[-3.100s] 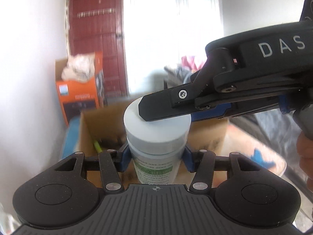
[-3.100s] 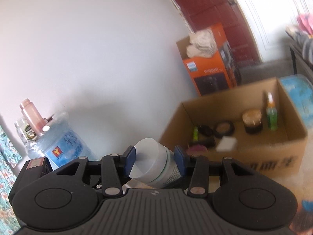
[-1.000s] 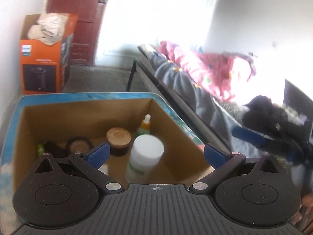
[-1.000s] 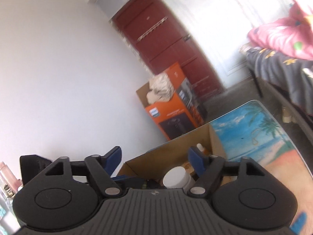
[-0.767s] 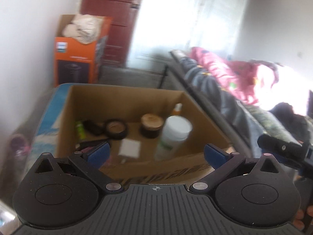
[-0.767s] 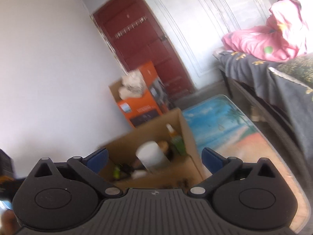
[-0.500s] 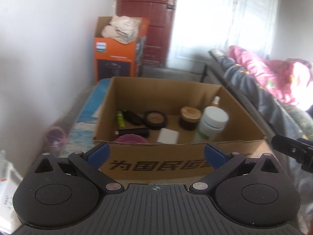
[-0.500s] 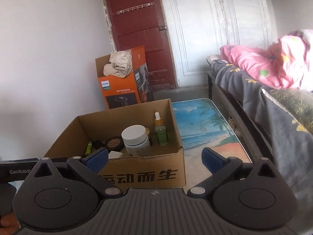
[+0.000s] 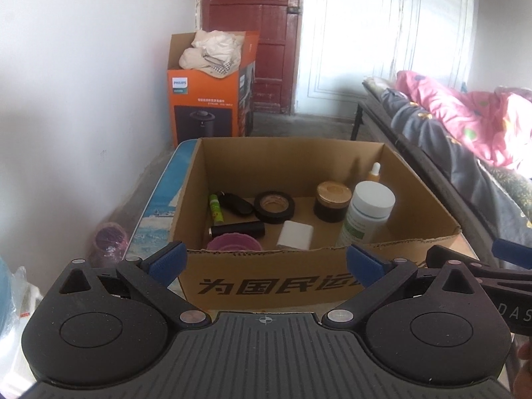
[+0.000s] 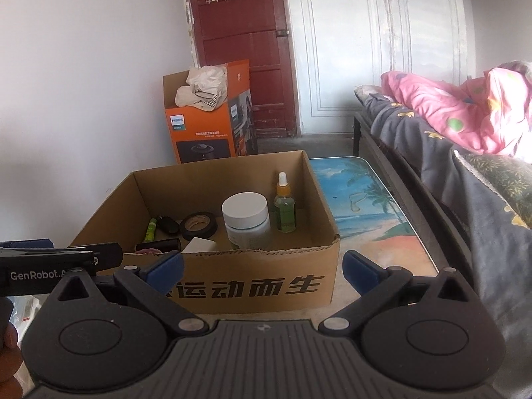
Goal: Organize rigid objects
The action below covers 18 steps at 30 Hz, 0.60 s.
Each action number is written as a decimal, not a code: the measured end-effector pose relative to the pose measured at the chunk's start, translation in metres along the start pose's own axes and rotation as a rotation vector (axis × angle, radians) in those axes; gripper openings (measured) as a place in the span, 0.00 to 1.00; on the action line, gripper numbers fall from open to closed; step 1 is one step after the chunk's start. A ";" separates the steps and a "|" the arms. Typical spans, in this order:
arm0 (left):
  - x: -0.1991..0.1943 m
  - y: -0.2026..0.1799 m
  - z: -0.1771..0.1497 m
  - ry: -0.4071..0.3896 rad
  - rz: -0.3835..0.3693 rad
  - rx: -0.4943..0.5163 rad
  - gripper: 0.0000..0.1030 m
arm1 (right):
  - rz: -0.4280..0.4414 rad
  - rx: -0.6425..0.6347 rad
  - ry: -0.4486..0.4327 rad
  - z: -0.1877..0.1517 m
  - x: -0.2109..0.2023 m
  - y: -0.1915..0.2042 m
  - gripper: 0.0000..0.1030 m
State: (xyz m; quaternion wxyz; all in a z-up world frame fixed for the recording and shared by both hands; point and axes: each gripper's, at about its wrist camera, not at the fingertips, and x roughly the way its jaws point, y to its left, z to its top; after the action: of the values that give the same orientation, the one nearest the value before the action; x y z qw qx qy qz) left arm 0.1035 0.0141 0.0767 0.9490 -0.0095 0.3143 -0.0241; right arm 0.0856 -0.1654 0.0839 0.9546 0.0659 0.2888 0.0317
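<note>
An open cardboard box (image 9: 272, 286) (image 10: 266, 286) stands on a table with a beach print. Inside stand a white-lidded jar (image 9: 365, 212) (image 10: 245, 222), a green dropper bottle (image 10: 284, 209), a brown-lidded jar (image 9: 332, 201), a black tape roll (image 9: 274, 206) (image 10: 199, 225), a white block (image 9: 296, 234), a black tube (image 9: 237, 229), a green stick (image 9: 215, 206) and a pink dish (image 9: 232, 242). My left gripper (image 9: 264, 261) is open and empty in front of the box. My right gripper (image 10: 261, 269) is open and empty, beside it.
The beach-print table (image 10: 365, 206) extends right of the box. An orange Philips carton (image 9: 209, 99) (image 10: 206, 123) stands by a red door. A bed with a pink blanket (image 10: 459, 116) runs along the right. A purple cup (image 9: 109, 242) sits low on the left.
The left gripper let go of the white-lidded jar, which now stands in the box. Both grippers opened and drew back to face the box front.
</note>
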 end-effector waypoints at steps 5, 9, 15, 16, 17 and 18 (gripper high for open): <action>0.000 -0.003 0.000 -0.015 0.009 0.010 1.00 | -0.016 -0.001 -0.007 0.002 0.001 -0.001 1.00; 0.001 -0.005 0.001 -0.023 0.016 0.017 1.00 | -0.014 -0.003 -0.009 0.002 0.002 -0.002 1.00; 0.002 -0.006 0.002 -0.025 0.031 0.018 1.00 | -0.030 -0.013 -0.017 0.004 0.003 0.000 1.00; 0.002 -0.006 0.002 -0.029 0.035 0.021 1.00 | -0.031 -0.015 -0.017 0.004 0.003 0.000 1.00; 0.002 -0.006 0.002 -0.030 0.038 0.024 1.00 | -0.032 -0.019 -0.018 0.004 0.003 0.001 1.00; 0.002 -0.006 0.002 -0.028 0.039 0.025 1.00 | -0.032 -0.021 -0.021 0.004 0.003 0.000 1.00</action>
State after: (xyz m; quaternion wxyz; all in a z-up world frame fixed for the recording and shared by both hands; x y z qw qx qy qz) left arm 0.1064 0.0082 0.0771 0.9535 0.0080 0.3010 -0.0095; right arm 0.0899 -0.1651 0.0857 0.9586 0.0515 0.2795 0.0186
